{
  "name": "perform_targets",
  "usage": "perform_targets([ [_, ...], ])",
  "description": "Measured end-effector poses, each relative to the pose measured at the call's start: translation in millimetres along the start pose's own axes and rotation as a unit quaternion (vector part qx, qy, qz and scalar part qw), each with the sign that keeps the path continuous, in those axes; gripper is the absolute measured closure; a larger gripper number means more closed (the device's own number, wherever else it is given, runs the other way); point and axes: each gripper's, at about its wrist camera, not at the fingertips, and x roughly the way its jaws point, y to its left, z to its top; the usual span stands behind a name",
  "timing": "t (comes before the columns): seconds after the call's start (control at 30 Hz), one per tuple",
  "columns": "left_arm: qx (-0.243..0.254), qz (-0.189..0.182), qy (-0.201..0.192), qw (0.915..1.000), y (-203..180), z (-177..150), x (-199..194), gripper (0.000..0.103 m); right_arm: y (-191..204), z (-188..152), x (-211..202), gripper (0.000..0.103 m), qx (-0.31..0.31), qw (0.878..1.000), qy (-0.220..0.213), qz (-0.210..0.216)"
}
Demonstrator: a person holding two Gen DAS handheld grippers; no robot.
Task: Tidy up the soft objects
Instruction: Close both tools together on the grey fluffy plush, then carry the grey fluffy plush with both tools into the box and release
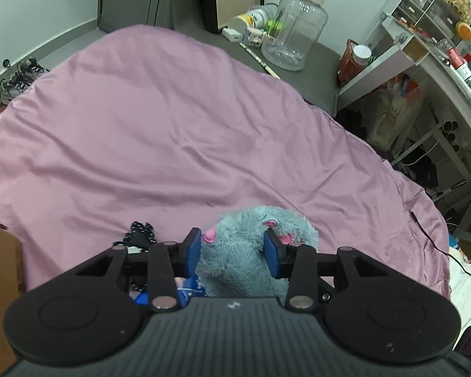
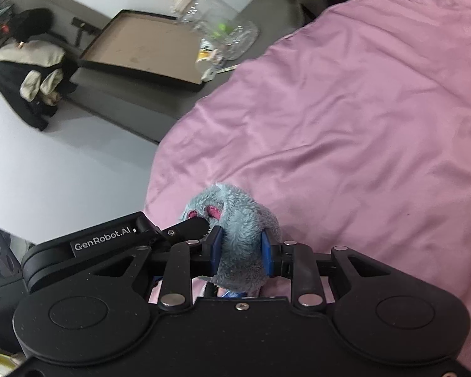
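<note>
A fluffy blue-grey plush toy (image 1: 251, 245) with pink paw pads sits between both grippers above the pink bedsheet (image 1: 160, 132). My left gripper (image 1: 234, 251) is shut on the toy's body, its blue pads pressing the fur. My right gripper (image 2: 239, 251) is shut on another part of the same toy (image 2: 235, 220). The left gripper's black body (image 2: 110, 238) shows in the right wrist view, its finger touching the toy by the pink paws. A small black beaded item (image 1: 139, 234) lies on the sheet left of the left gripper.
A large clear plastic jar (image 1: 295, 28) and small clutter stand on the grey surface beyond the bed. White shelves (image 1: 424, 47) with bottles are at the right. A cardboard box (image 1: 0, 282) is at the left. A flat brown tray (image 2: 144, 50) and dark clothes (image 2: 31, 62) are also in view.
</note>
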Motion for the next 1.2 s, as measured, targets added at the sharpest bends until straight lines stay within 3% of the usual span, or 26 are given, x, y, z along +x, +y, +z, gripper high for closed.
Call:
perform_targets([
  [0.57, -0.001, -0.023, -0.033, 0.9992, 18.4, -10.8, -74.3, 0.062, 57.4, -27.1, -49.4, 0.077, -0.060, 0.998, -0.016, 0.005],
  [1.2, -0.036, -0.015, -0.065, 0.9972, 84.7, -36.7, -146.2, 0.062, 125.2, -86.8, -67.6, 0.077, -0.142, 0.990, -0.009, 0.004],
])
